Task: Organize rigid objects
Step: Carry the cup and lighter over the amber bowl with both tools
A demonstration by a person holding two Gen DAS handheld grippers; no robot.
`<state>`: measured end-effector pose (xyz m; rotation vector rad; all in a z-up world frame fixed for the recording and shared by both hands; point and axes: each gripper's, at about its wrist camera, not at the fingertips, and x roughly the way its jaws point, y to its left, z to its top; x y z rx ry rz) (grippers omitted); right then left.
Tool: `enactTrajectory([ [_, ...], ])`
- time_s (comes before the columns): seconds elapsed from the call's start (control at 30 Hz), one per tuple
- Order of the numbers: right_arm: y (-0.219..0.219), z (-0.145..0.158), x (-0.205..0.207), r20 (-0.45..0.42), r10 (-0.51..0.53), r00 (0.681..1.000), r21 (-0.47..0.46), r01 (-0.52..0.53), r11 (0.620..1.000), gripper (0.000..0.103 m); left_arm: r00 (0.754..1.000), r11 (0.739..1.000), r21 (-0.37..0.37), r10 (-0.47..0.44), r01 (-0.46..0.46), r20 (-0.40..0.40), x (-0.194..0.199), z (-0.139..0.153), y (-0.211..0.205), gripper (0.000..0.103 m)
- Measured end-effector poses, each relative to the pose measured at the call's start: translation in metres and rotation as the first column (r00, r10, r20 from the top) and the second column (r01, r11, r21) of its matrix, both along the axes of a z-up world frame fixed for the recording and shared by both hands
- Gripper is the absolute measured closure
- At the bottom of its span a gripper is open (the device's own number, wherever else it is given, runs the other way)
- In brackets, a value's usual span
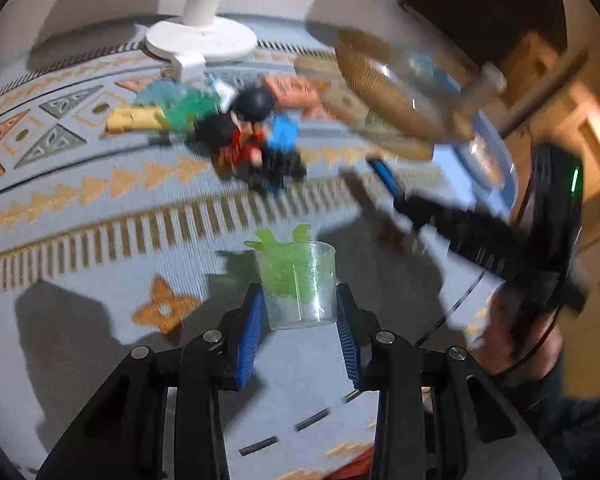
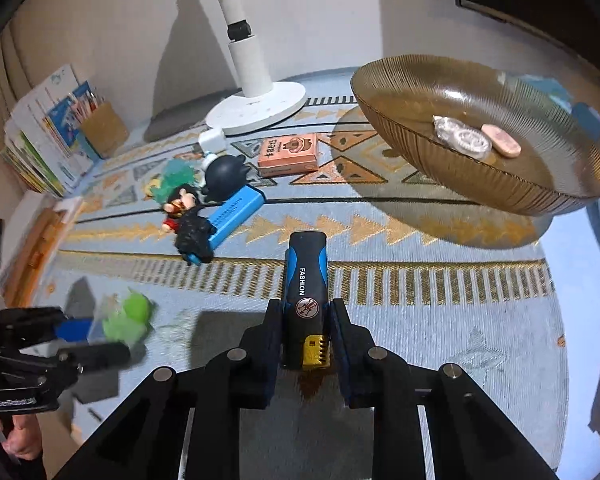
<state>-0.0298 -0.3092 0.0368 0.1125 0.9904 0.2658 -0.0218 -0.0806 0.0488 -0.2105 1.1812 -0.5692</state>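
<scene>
My left gripper (image 1: 302, 312) is clamped on a small clear plastic cup (image 1: 298, 286) with a green toy (image 1: 288, 268) inside it, its blue pads (image 1: 252, 322) pressed to the cup's sides above the patterned blue rug (image 1: 80, 220). From the right wrist view I see that same gripper at the near left, blurred, with the green toy (image 2: 130, 318) at its tip.

My right gripper (image 2: 306, 336) is closed on a black and blue comb case (image 2: 306, 280) marked FASHION, which points away from me, its gold toothed end (image 2: 316, 352) between the fingers.

Far left on the rug lies a cluster of toys: a red and black figurine (image 2: 180, 200), a round black figure (image 2: 220, 176) and a blue box (image 2: 236, 208), touching each other. Just beyond them sits a pink card box (image 2: 288, 154), near the white lamp base (image 2: 256, 110).

To the far right is the ribbed amber glass bowl (image 2: 420, 148), holding a silvery wrapped item (image 2: 462, 138) and a pink oval piece (image 2: 500, 140).
</scene>
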Motion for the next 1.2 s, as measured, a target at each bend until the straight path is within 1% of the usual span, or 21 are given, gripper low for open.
enactTrajectory([
  [0.03, -0.002, 0.001, -0.001, 0.005, -0.006, 1.0, 0.007, 0.006, 1.0, 0.08, 0.998, 0.997, -0.075, 0.017, -0.022, -0.062, 0.011, -0.002, 0.008, 0.071],
  [0.07, -0.004, 0.002, -0.002, 0.005, -0.009, 1.0, 0.019, 0.009, 1.0, 0.08, 0.984, 0.978, -0.196, 0.035, -0.07, -0.177, 0.026, -0.009, 0.02, 0.071],
  [0.1, -0.005, 0.002, -0.003, 0.002, -0.009, 1.0, 0.037, 0.009, 0.999, 0.08, 0.954, 0.946, -0.293, 0.051, -0.141, -0.295, 0.039, -0.021, 0.033, 0.071],
  [0.13, -0.006, 0.003, -0.005, -0.003, -0.008, 1.0, 0.059, 0.009, 0.998, 0.08, 0.922, 0.91, -0.351, 0.077, -0.221, -0.379, 0.048, -0.031, 0.044, 0.071],
  [0.17, -0.008, 0.003, -0.006, -0.006, -0.01, 1.0, 0.07, 0.011, 0.998, 0.08, 0.91, 0.897, -0.359, 0.101, -0.258, -0.402, 0.049, -0.033, 0.048, 0.071],
  [0.23, -0.012, 0.003, -0.008, -0.003, -0.022, 1.0, 0.079, 0.022, 0.997, 0.08, 0.895, 0.889, -0.351, 0.128, -0.295, -0.427, 0.043, -0.038, 0.053, 0.071],
  [0.3, -0.017, 0.001, -0.009, -0.005, -0.029, 1.0, 0.089, 0.029, 0.996, 0.08, 0.858, 0.851, -0.4, 0.104, -0.339, -0.504, 0.033, -0.053, 0.053, 0.071],
  [0.37, -0.021, -0.004, -0.005, -0.024, -0.034, 0.999, 0.106, 0.037, 0.994, 0.08, 0.836, 0.828, -0.418, 0.106, -0.374, -0.538, 0.025, -0.056, 0.052, 0.071],
  [0.4, -0.024, -0.006, -0.004, -0.036, -0.036, 0.999, 0.12, 0.04, 0.992, 0.08, 0.849, 0.82, -0.443, 0.095, -0.362, -0.519, 0.023, -0.05, 0.049, 0.071],
  [0.43, -0.025, -0.007, -0.003, -0.046, -0.035, 0.998, 0.136, 0.041, 0.99, 0.08, 0.88, 0.842, -0.437, 0.089, -0.316, -0.466, 0.025, -0.045, 0.047, 0.071],
  [0.47, -0.026, -0.008, -0.003, -0.05, -0.035, 0.998, 0.146, 0.042, 0.988, 0.08, 0.878, 0.864, -0.386, 0.123, -0.325, -0.463, 0.024, -0.049, 0.047, 0.071],
  [0.5, -0.026, -0.008, -0.003, -0.052, -0.035, 0.998, 0.151, 0.042, 0.988, 0.08, 0.835, 0.856, -0.342, 0.169, -0.388, -0.524, 0.023, -0.064, 0.053, 0.071],
  [0.53, -0.026, -0.008, -0.004, -0.05, -0.034, 0.998, 0.15, 0.041, 0.988, 0.08, 0.793, 0.813, -0.381, 0.154, -0.441, -0.589, 0.02, -0.078, 0.057, 0.071],
  [0.57, -0.027, -0.007, -0.005, -0.047, -0.031, 0.998, 0.148, 0.037, 0.988, 0.08, 0.794, 0.813, -0.386, 0.146, -0.436, -0.589, 0.019, -0.079, 0.054, 0.071],
  [0.6, -0.027, -0.006, -0.007, -0.041, -0.033, 0.999, 0.143, 0.038, 0.989, 0.08, 0.822, 0.826, -0.385, 0.154, -0.411, -0.549, 0.016, -0.071, 0.05, 0.071],
  [0.7, -0.03, -0.003, -0.011, -0.023, -0.044, 0.999, 0.123, 0.046, 0.991, 0.08, 0.877, 0.841, -0.424, 0.116, -0.336, -0.466, 0.01, -0.047, 0.035, 0.071],
  [0.8, -0.037, -0.001, -0.011, -0.024, -0.047, 0.999, 0.159, 0.05, 0.986, 0.08, 0.916, 0.889, -0.351, 0.158, -0.294, -0.368, 0.008, -0.021, 0.027, 0.071],
  [0.97, -0.055, 0.014, -0.015, 0.012, -0.076, 0.997, 0.209, 0.071, 0.975, 0.08, 0.972, 0.938, -0.283, 0.152, -0.199, -0.181, 0.017, 0.03, 0.017, 0.071],
  [1.03, -0.068, 0.03, -0.017, 0.046, -0.097, 0.994, 0.233, 0.084, 0.969, 0.08, 0.987, 0.96, -0.232, 0.142, -0.156, -0.078, 0.021, 0.053, 0.0, 0.071],
  [1.1, -0.084, 0.052, -0.021, 0.104, -0.138, 0.985, 0.227, 0.112, 0.967, 0.08, 0.991, 0.98, -0.165, 0.123, -0.112, 0.056, 0.021, 0.078, -0.015, 0.071],
  [1.2, -0.104, 0.084, -0.022, 0.194, -0.21, 0.958, 0.183, 0.175, 0.967, 0.08, 0.966, 0.996, -0.068, 0.078, -0.063, 0.248, 0.034, 0.108, -0.064, 0.071],
])
